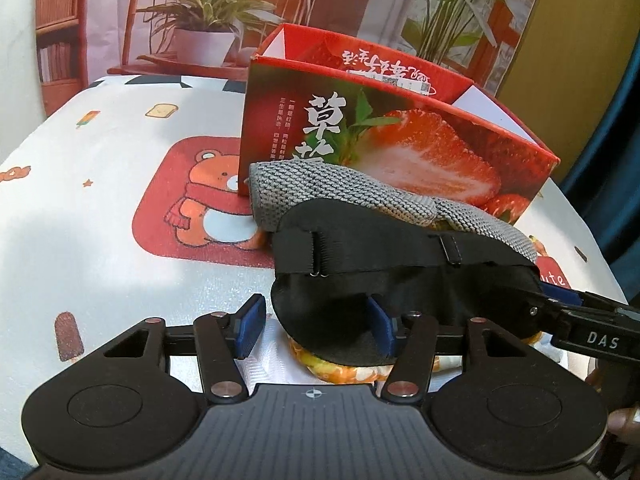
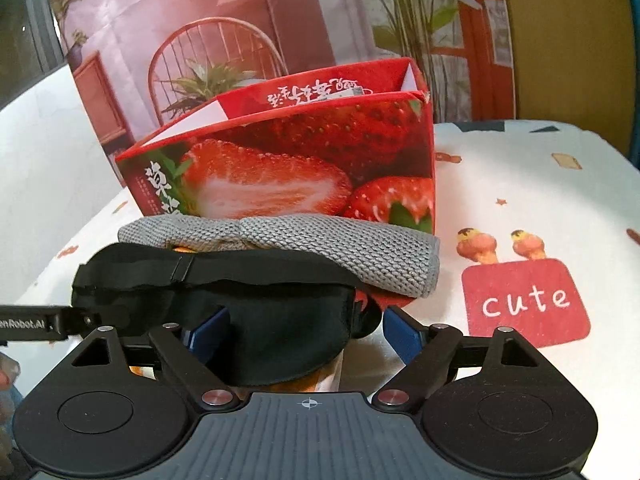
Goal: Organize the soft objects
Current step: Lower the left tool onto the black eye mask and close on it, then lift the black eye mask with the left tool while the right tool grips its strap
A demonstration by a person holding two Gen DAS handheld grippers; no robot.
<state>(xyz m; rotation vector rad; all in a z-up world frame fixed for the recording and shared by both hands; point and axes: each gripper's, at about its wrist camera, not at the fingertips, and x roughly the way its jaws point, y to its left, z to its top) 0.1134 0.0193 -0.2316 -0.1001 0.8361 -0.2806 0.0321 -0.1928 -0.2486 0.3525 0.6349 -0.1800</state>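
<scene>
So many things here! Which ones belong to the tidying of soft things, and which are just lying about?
Part of the job:
- black eye mask, draped over both grippers' fingers
- grey knitted cloth behind it
- strawberry box, open on top
- left gripper and right gripper, both open

Just there:
- cartoon tablecloth
- printed backdrop of chair and plants

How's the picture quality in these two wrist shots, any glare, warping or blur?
Left wrist view: fisheye bends the tablecloth edge; a bright sunlit patch washes out its near part. Right wrist view: the strawberry box stays sharp; dark vignetted corners. The black eye mask shows little detail.
</scene>
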